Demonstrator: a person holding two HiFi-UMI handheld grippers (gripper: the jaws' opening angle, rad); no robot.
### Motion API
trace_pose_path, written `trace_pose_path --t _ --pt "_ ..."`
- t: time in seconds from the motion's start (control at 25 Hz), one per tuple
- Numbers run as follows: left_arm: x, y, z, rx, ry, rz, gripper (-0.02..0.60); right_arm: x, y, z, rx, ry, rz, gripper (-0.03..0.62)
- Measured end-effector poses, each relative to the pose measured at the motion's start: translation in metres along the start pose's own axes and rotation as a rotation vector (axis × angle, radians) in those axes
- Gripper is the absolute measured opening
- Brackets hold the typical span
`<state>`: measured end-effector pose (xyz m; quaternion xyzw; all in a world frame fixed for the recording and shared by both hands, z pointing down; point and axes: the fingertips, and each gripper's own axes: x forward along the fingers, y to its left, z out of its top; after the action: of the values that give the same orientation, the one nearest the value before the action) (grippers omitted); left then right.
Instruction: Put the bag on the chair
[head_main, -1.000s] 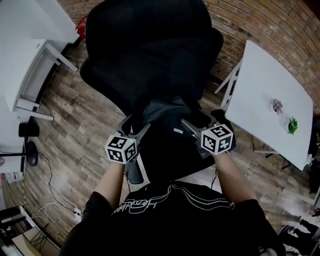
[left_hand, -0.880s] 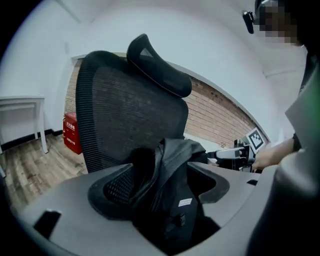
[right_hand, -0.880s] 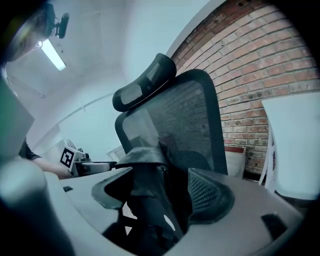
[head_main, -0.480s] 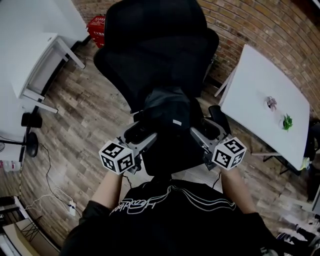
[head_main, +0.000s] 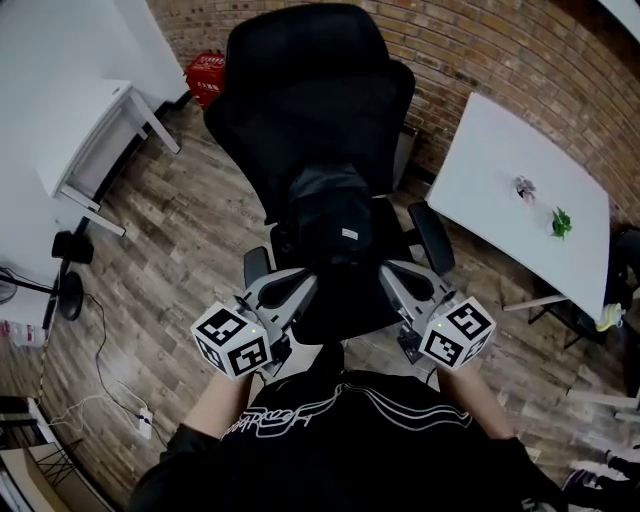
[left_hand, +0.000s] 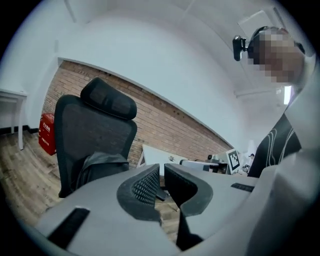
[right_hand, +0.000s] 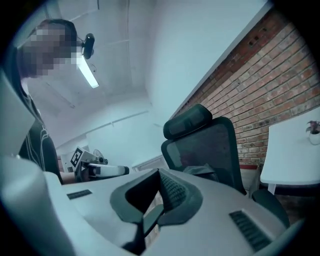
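Task looks done, I judge: the bag sits on the chair, ahead of both grippers and between their lines. It slumps upright against the backrest, which props it and should keep it from tipping. The left gripper and right gripper have just closed their jaws, pads pressed together on nothing. I hold them side by side, near level, just short of the seat's front edge. A left armrest and a right armrest lie close by each gripper's tip and fence the seat's sides, so the free way runs straight back toward me. A white table stands well off the right gripper's outer side and a desk well off the left's, with floor between.
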<state>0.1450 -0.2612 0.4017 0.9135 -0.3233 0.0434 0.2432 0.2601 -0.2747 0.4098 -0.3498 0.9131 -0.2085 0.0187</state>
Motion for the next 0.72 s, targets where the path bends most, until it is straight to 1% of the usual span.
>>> trace_pose_path --t 0.08,0.16,0.28,0.36,0.44,0.52,0.64,0.72 --pt "-0.012 -0.017 0.001 0.016 -0.015 -0.012 0.048 -0.013 0.021 0.003 0.003 -0.011 0.047 -0.005" --pt "-0.023 -0.03 0.001 0.043 -0.017 -0.004 0.044 -0.026 0.04 0.005 -0.007 -0.007 0.085 -0.005" --pt "-0.037 -0.05 0.004 0.06 -0.026 0.005 0.043 -0.04 0.064 0.004 -0.04 0.017 0.109 -0.005" --pt "-0.044 -0.068 0.006 0.068 -0.04 -0.015 0.043 -0.047 0.08 0.005 -0.054 0.021 0.134 -0.005" --pt "-0.051 -0.086 0.005 0.087 -0.053 -0.054 0.043 -0.051 0.095 0.003 -0.07 0.022 0.16 -0.005" --pt "-0.056 -0.099 0.001 0.105 -0.055 -0.07 0.043 -0.056 0.106 0.0 -0.076 0.023 0.171 -0.005" --pt "-0.062 -0.108 -0.007 0.122 -0.042 -0.057 0.043 -0.066 0.117 -0.004 -0.06 0.011 0.17 -0.005" --pt "-0.065 -0.115 -0.013 0.129 -0.033 -0.065 0.043 -0.071 0.121 -0.007 -0.053 0.008 0.158 -0.005"
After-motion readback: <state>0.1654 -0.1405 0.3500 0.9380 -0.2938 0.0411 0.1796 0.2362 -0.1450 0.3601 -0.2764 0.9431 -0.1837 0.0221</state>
